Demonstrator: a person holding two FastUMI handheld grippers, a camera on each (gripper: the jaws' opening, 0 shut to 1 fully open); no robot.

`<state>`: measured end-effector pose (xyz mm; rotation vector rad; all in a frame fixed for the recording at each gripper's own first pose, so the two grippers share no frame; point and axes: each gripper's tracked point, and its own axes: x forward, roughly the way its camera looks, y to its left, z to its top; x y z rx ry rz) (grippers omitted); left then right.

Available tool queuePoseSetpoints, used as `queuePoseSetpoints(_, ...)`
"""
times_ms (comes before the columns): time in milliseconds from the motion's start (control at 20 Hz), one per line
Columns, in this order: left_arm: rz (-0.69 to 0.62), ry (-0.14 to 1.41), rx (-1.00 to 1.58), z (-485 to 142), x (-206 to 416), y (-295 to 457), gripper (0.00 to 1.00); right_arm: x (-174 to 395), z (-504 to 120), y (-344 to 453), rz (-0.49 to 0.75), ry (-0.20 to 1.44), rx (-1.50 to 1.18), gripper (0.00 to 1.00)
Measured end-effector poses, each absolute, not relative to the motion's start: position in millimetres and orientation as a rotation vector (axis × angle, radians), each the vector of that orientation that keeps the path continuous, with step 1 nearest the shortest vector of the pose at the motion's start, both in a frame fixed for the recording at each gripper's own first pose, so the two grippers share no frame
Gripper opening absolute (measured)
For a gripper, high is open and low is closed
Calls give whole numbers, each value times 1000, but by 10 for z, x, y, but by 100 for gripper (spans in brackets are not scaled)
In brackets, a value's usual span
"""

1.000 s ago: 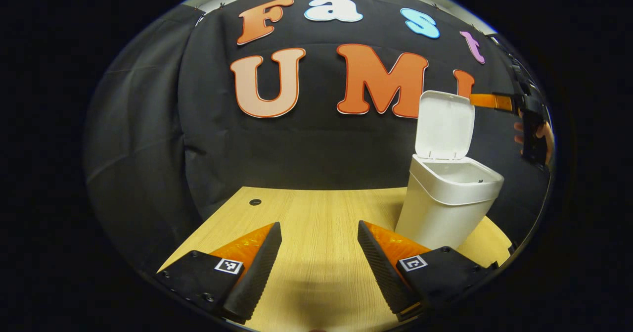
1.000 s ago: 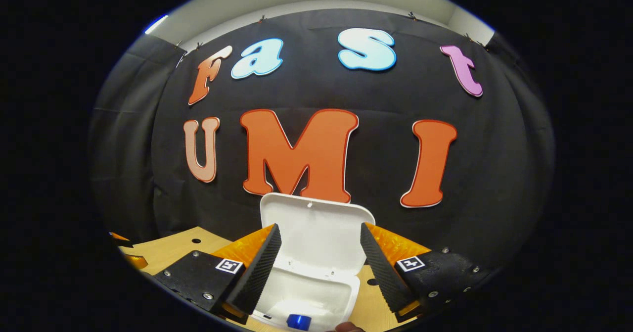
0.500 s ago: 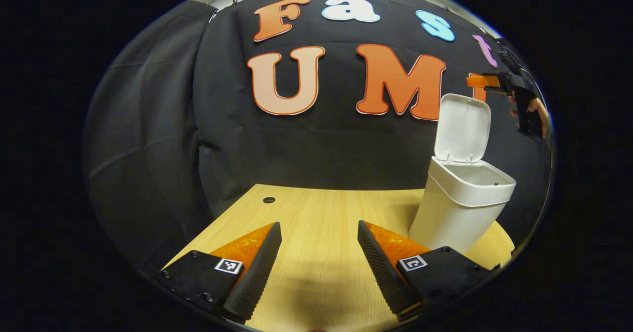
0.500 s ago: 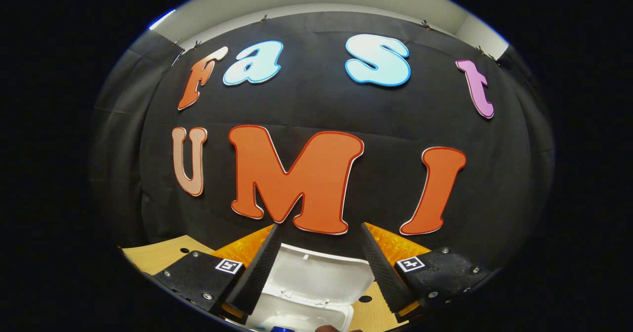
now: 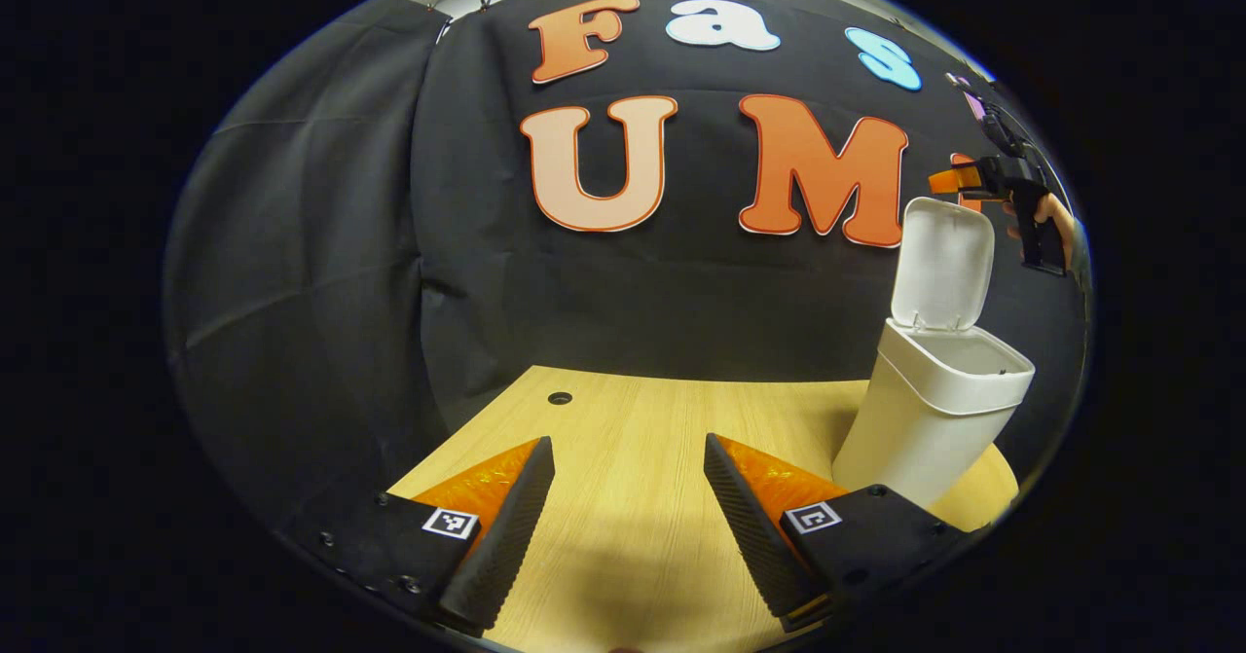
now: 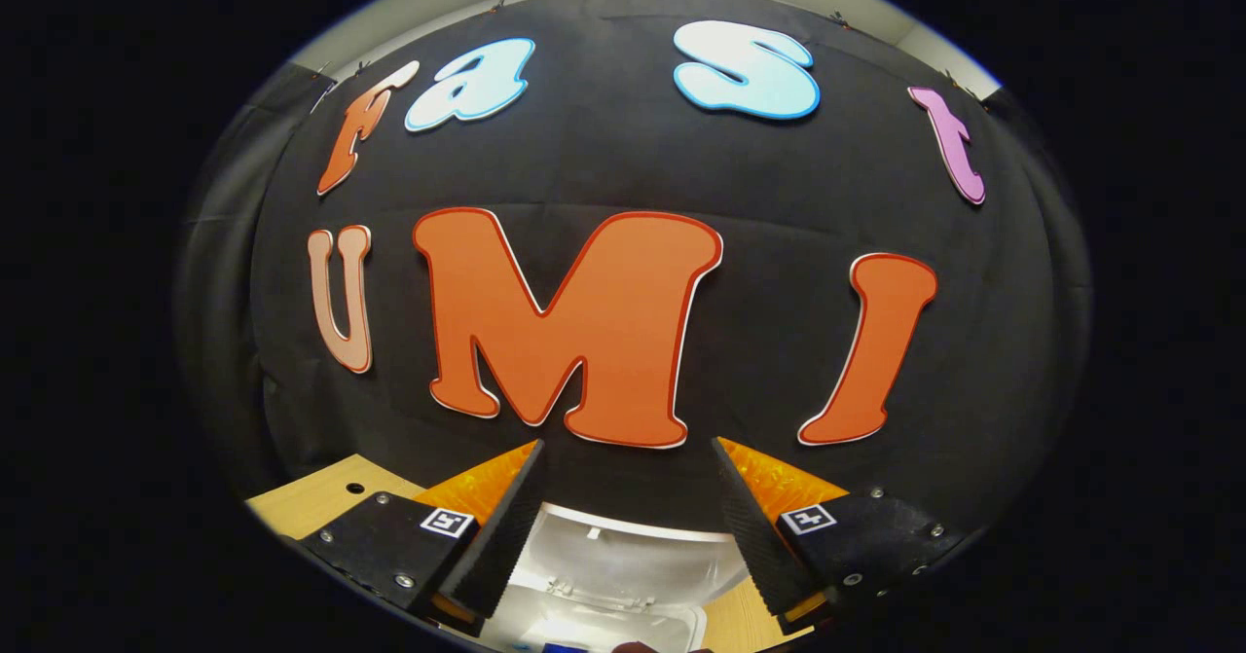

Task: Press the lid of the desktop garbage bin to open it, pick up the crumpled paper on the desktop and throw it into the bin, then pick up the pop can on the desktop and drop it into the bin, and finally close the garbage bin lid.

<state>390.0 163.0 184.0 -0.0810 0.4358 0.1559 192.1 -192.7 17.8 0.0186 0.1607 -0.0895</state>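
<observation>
White garbage bin (image 5: 930, 415) stands at the right end of the wooden desktop (image 5: 633, 439), its lid (image 5: 942, 262) upright and open. Left gripper (image 5: 628, 512) low over bare desktop, jaws wide, holding nothing. Right gripper (image 6: 628, 512) above the raised lid's top edge, jaws wide and empty; something blue inside the bin, too small to identify
</observation>
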Motion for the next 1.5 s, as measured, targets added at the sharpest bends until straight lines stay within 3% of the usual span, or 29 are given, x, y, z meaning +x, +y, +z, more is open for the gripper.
queuePoseSetpoints(150,151,435,-80,1809,3906,1660,99,1993,91,-1877,-92,181,53,99)
queuePoseSetpoints(700,39,453,-90,1734,4037,1535,98,1393,-116,-1647,-62,225,136,100)
queuePoseSetpoints(1200,-117,487,-111,1602,4171,1134,98,975,-713,-1406,-67,353,121,99)
queuePoseSetpoints(1250,-131,490,-111,1599,4192,1102,93,952,-823,-1380,-70,374,133,98)
queuePoseSetpoints(1300,-143,491,-107,1589,4214,1091,98,907,-906,-1357,-71,393,145,99)
queuePoseSetpoints(1500,-194,501,-104,1551,4274,986,98,729,-1153,-1332,-97,440,164,99)
